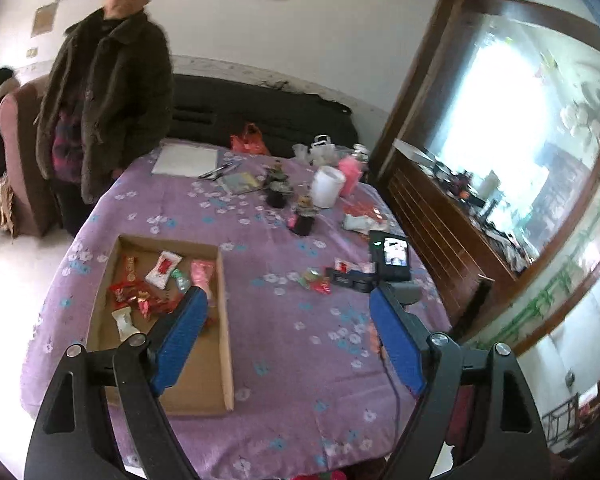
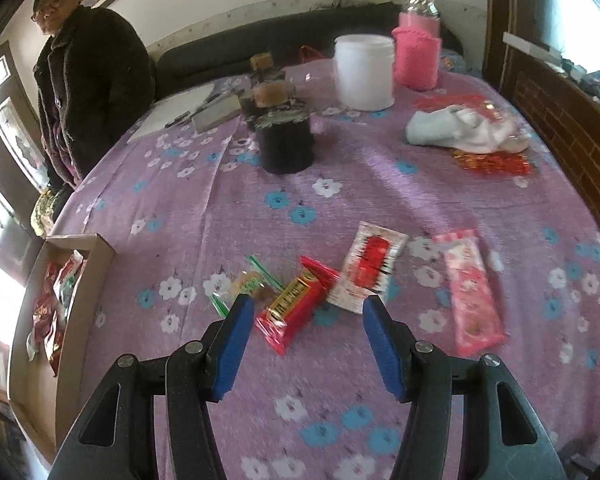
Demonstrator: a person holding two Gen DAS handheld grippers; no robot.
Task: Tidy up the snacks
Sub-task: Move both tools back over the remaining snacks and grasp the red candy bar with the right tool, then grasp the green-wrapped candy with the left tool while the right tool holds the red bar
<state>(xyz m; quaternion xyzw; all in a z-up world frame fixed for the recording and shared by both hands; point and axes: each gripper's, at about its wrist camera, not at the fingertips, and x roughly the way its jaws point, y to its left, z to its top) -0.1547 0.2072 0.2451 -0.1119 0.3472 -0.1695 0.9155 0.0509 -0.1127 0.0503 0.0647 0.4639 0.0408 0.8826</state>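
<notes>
An open cardboard box point(image 1: 225, 320) lies on the purple flowered tablecloth point(image 1: 300, 360) and holds several snacks: red wrappers point(image 1: 140, 298), a white packet point(image 1: 163, 269) and a pink packet point(image 1: 202, 273). My left gripper point(image 1: 288, 294) hangs open above the box's right wall, its left finger over the box, with nothing between the pads. My right gripper point(image 2: 309, 301) is open, low over loose snacks on the cloth. A red snack bar point(image 2: 292, 314) lies just past its tips. Beside the bar lie a green-edged clear candy point(image 2: 248, 280), a white-and-red packet point(image 2: 370, 266) and a pink packet point(image 2: 472, 292). The box point(image 2: 96, 280) stands to the left.
Farther back on the table stand black jars point(image 2: 286, 144), a white tub point(image 2: 364, 74) and a bottle in a pink sleeve point(image 2: 416, 56), with a pale cloth point(image 2: 460, 128) over red packets. A person in a dark coat point(image 1: 108, 100) stands at the far edge. Dark wooden furniture point(image 1: 440, 220) borders the right.
</notes>
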